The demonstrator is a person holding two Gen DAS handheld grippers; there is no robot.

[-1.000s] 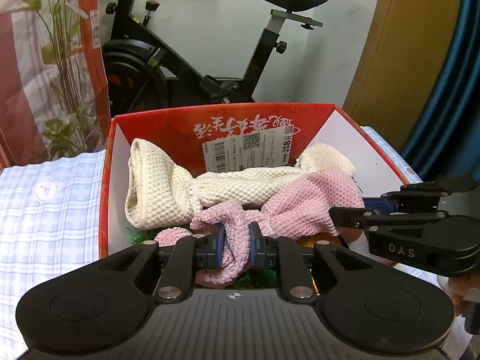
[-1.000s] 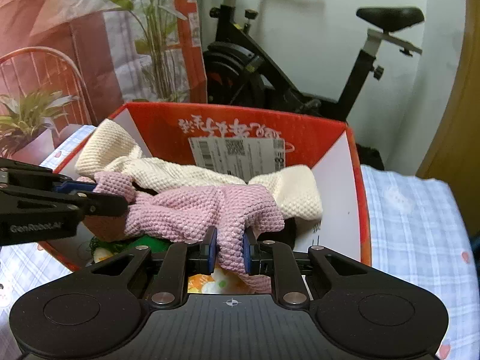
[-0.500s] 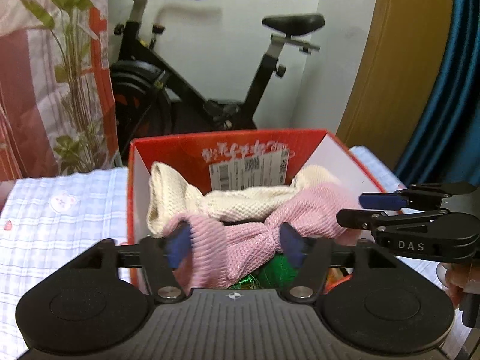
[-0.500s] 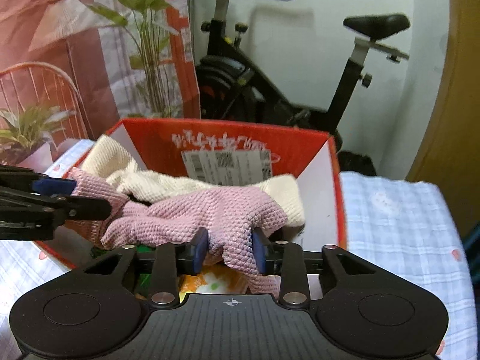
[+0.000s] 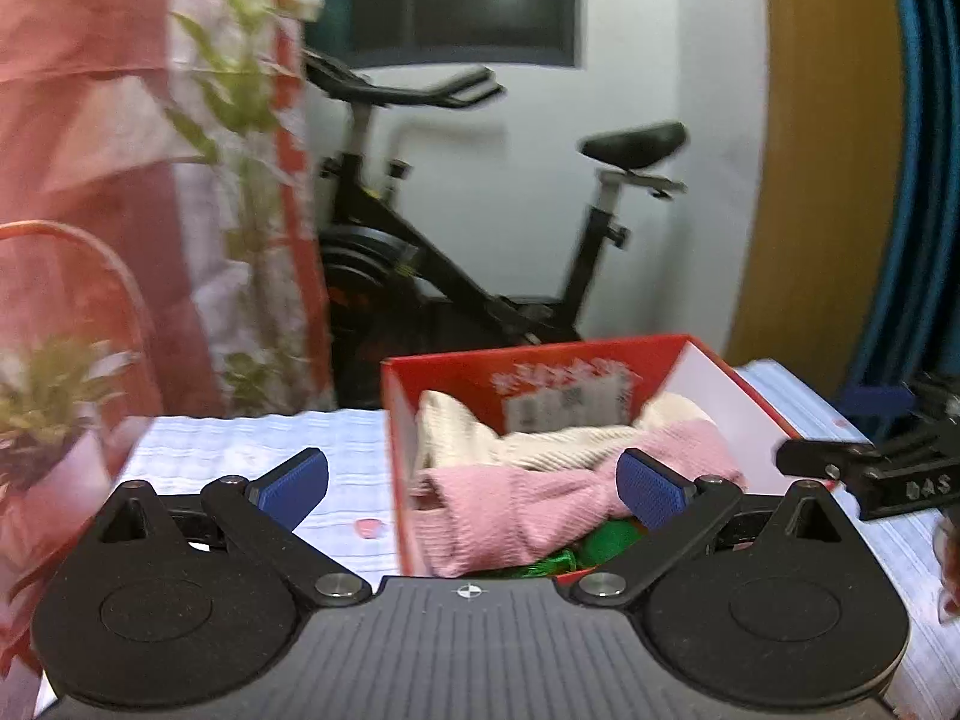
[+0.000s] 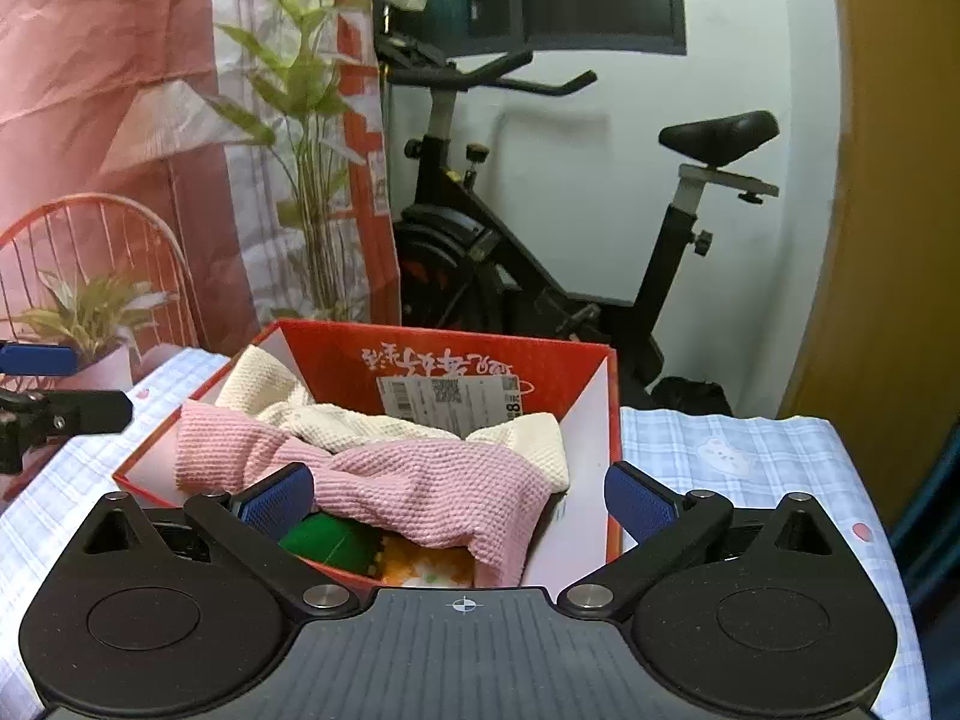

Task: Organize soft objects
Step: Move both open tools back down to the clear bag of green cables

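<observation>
Between the wide-spread blue pads of the left claw (image 5: 474, 483) nothing is gripped; its jaws have just been opening, and the pink cloth (image 5: 516, 510) lies free beyond them. The right claw (image 6: 462, 501) is released the same way, its jaws just opened and clear of the pink cloth (image 6: 420, 486), which sags over the near contents of the red box (image 6: 612, 420). A cream cloth (image 6: 300, 414) lies behind the pink one, against the back wall with its printed label, and something green (image 6: 324, 543) and an orange patterned thing (image 6: 426, 564) show underneath. The step in hand looks like letting go after laying the pink cloth in the box, so this placement seems done. The next move probably calls for finding another soft item, though none lies loose in view. The box stands on a pale blue checked cloth (image 6: 720, 456) covering the surface. Behind it stand an exercise bike (image 6: 540, 228), a tall leafy plant (image 6: 306, 138), a small potted plant (image 6: 90, 318) by a red wire chair, pink drapery and a dark window.
</observation>
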